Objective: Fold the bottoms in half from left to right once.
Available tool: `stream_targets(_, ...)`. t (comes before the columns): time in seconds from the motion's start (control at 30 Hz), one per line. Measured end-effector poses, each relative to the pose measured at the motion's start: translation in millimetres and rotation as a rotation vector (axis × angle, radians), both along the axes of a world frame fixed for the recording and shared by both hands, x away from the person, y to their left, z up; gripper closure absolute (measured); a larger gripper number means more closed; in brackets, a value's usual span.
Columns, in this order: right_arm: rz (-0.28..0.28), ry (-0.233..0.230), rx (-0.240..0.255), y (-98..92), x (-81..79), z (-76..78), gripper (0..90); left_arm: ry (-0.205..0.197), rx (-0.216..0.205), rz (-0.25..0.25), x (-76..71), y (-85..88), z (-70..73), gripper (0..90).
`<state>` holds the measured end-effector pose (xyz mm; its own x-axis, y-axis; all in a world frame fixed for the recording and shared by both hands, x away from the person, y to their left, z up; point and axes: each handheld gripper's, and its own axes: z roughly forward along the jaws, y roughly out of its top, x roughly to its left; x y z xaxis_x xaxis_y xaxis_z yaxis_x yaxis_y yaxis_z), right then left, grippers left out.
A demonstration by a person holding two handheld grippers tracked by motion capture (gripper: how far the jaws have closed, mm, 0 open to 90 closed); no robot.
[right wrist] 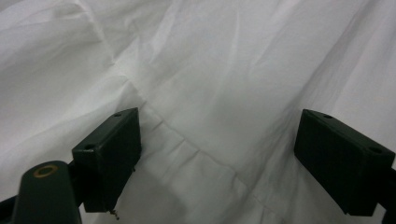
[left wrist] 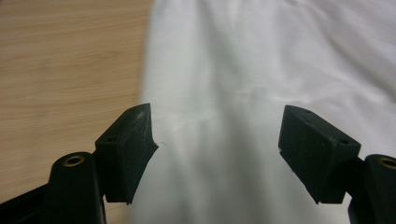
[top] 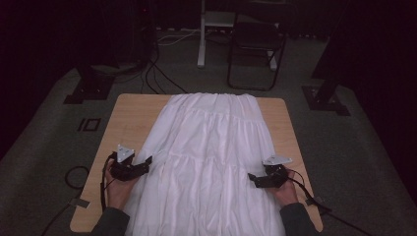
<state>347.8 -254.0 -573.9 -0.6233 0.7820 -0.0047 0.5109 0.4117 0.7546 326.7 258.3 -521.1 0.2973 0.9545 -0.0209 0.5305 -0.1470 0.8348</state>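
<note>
A white tiered skirt [top: 209, 157] lies spread lengthwise down the middle of the wooden table [top: 130, 110]. My left gripper [top: 147, 161] hovers at the skirt's left edge, jaws wide open and pointing toward the cloth. In the left gripper view the open left gripper [left wrist: 217, 135] frames the skirt [left wrist: 261, 70] with bare table [left wrist: 65, 60] at its left. My right gripper [top: 252, 178] is at the skirt's right edge, also open. The right gripper view has the open right gripper [right wrist: 219, 149] spanning a gathered seam of the skirt [right wrist: 196, 70]. Nothing is pinched by either one.
The table's left and right margins are bare wood. Beyond the far edge, on the dark carpet, stand a folding chair [top: 255, 46], a white stand [top: 201, 34] and black stand bases [top: 91, 86]. Cables [top: 74, 179] trail off both near corners.
</note>
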Motion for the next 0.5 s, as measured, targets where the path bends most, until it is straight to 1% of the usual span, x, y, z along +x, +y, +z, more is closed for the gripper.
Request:
stream_targets(0.03,0.000,0.000,0.000,0.0,0.0,0.0,14.1,0.020,-0.009,0.020,3.2,5.0,-5.6,26.6)
stream_targets(0.07,0.000,0.000,0.000,0.0,0.0,0.0,14.1,0.051,-0.010,0.039,7.3,9.2,-13.0,26.1)
stream_targets(0.1,0.000,0.000,0.000,0.0,0.0,0.0,14.1,0.086,-0.002,0.055,11.5,12.2,-20.9,25.7)
stream_targets(0.13,0.000,0.000,0.000,0.0,0.0,0.0,14.2,0.116,-0.004,0.066,14.7,14.4,-27.4,25.4)
stream_targets(0.17,0.000,0.000,0.000,0.0,0.0,0.0,14.2,0.133,-0.001,0.073,16.9,15.7,-31.4,25.0)
stream_targets(0.2,0.000,0.000,0.000,0.0,0.0,0.0,14.1,0.139,0.002,0.075,18.2,15.7,-33.0,24.6)
stream_targets(0.27,0.000,0.000,0.000,0.0,0.0,0.0,14.2,0.136,0.033,0.073,19.1,13.3,-33.8,24.1)
stream_targets(0.37,0.000,0.000,0.000,0.0,0.0,0.0,14.2,0.159,0.061,0.066,21.3,8.4,-38.4,23.6)
stream_targets(0.43,0.000,0.000,0.000,0.0,0.0,0.0,14.1,0.157,0.090,0.063,21.6,4.3,-39.4,22.6)
stream_targets(0.5,0.000,0.000,0.000,0.0,-0.1,0.0,14.2,0.158,0.091,0.054,20.9,1.8,-39.8,20.4)
